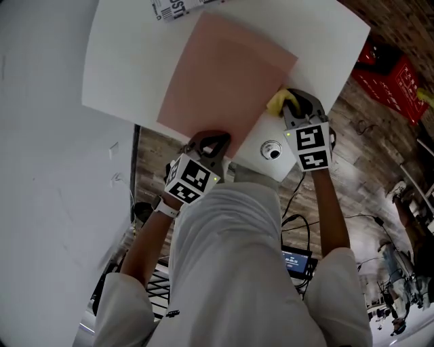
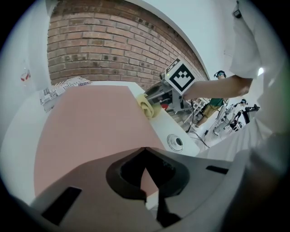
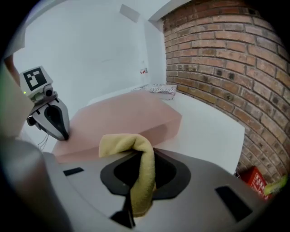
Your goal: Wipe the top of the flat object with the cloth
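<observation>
A flat pink slab (image 1: 224,74) (image 2: 90,122) (image 3: 122,115) lies on the white table (image 1: 325,41). My right gripper (image 1: 290,96) (image 3: 138,152) is shut on a yellow cloth (image 1: 277,103) (image 3: 140,167), which hangs folded over its jaws. The cloth sits at the slab's right edge, near its corner; the left gripper view shows the cloth (image 2: 147,106) touching that edge. My left gripper (image 1: 211,137) (image 2: 145,148) is shut, its tips resting on the slab's near edge. The right gripper view shows the left gripper (image 3: 65,136) standing there nose down.
A printed packet (image 1: 178,8) (image 2: 63,88) (image 3: 158,90) lies at the table's far side. A round white fitting (image 1: 271,150) (image 2: 175,142) sits in the table near its front edge. A red crate (image 1: 393,78), cables and a small screen (image 1: 297,259) are on the wood floor. A brick wall stands behind.
</observation>
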`<action>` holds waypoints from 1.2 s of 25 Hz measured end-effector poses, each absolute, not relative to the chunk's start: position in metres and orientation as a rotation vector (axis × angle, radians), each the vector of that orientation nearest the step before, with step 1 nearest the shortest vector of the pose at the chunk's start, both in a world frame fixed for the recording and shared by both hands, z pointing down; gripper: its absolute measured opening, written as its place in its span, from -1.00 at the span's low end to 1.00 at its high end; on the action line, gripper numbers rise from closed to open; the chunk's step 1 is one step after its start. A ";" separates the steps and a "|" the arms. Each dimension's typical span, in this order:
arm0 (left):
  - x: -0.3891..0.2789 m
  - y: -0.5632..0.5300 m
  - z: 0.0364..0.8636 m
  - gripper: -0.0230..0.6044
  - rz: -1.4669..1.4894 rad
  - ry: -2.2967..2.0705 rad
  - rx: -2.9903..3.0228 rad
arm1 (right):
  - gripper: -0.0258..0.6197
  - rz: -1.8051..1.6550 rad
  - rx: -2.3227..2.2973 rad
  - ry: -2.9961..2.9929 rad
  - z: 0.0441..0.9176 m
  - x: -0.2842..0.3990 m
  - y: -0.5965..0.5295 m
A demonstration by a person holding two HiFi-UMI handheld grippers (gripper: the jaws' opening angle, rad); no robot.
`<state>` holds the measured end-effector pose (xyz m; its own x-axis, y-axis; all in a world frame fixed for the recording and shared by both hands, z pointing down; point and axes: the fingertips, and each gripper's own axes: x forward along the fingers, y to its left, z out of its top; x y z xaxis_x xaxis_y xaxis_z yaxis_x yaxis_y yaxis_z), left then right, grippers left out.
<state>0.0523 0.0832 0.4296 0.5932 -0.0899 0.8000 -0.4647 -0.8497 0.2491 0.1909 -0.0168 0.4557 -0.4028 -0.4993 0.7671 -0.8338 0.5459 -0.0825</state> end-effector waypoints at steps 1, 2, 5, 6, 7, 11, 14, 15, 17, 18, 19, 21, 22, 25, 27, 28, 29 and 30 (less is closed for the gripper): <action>0.052 0.083 0.430 -0.87 1.160 -0.434 2.380 | -0.73 0.578 1.091 -2.066 0.455 0.198 -0.025; 0.052 0.083 0.430 -0.87 1.155 -0.425 2.373 | -0.73 0.554 1.107 -2.057 0.454 0.205 -0.034; 0.052 0.083 0.429 -0.87 1.145 -0.408 2.364 | -0.73 0.500 1.138 -2.041 0.451 0.223 -0.060; 0.052 0.082 0.429 -0.87 1.143 -0.406 2.362 | -0.73 0.480 1.146 -2.034 0.450 0.228 -0.069; 0.052 0.082 0.429 -0.87 1.142 -0.403 2.357 | -0.73 0.460 1.154 -2.025 0.449 0.233 -0.077; 0.054 0.081 0.429 -0.87 1.131 -0.365 2.323 | -0.73 0.425 1.178 -2.009 0.447 0.250 -0.101; 0.054 0.080 0.428 -0.87 1.120 -0.353 2.319 | -0.73 0.368 1.128 -2.032 0.445 0.252 -0.116; 0.054 0.080 0.428 -0.87 1.116 -0.356 2.318 | -0.73 0.342 1.091 -2.045 0.445 0.251 -0.119; 0.054 0.082 0.428 -0.87 1.113 -0.363 2.313 | -0.73 0.302 1.013 -2.074 0.443 0.249 -0.126; 0.054 0.082 0.428 -0.87 1.113 -0.364 2.312 | -0.73 0.285 0.978 -2.086 0.442 0.249 -0.131; 0.055 0.082 0.428 -0.87 1.113 -0.366 2.313 | -0.73 0.267 0.943 -2.096 0.440 0.249 -0.136; 0.056 0.081 0.428 -0.87 1.111 -0.370 2.320 | -0.73 0.227 0.854 -2.117 0.438 0.247 -0.147; 0.056 0.081 0.428 -0.87 1.109 -0.373 2.322 | -0.73 0.211 0.799 -2.129 0.438 0.244 -0.151; 0.057 0.081 0.428 -0.87 1.103 -0.368 2.325 | -0.73 0.176 0.602 -2.165 0.443 0.227 -0.154; 0.058 0.080 0.428 -0.87 1.098 -0.352 2.326 | -0.73 0.145 0.480 -2.179 0.445 0.218 -0.157; 0.058 0.080 0.428 -0.87 1.101 -0.341 2.327 | -0.73 0.139 0.438 -2.186 0.446 0.213 -0.160; 0.058 0.081 0.428 -0.87 1.109 -0.328 2.329 | -0.73 0.145 0.407 -2.197 0.446 0.209 -0.163; 0.057 0.080 0.428 -0.87 1.118 -0.314 2.333 | -0.73 0.155 0.382 -2.211 0.446 0.203 -0.166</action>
<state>0.0573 0.0805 0.4280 0.6305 0.0181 0.7760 -0.4198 -0.8330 0.3605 0.2030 -0.1661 0.4460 -0.5802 -0.2180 0.7847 -0.3255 0.9453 0.0220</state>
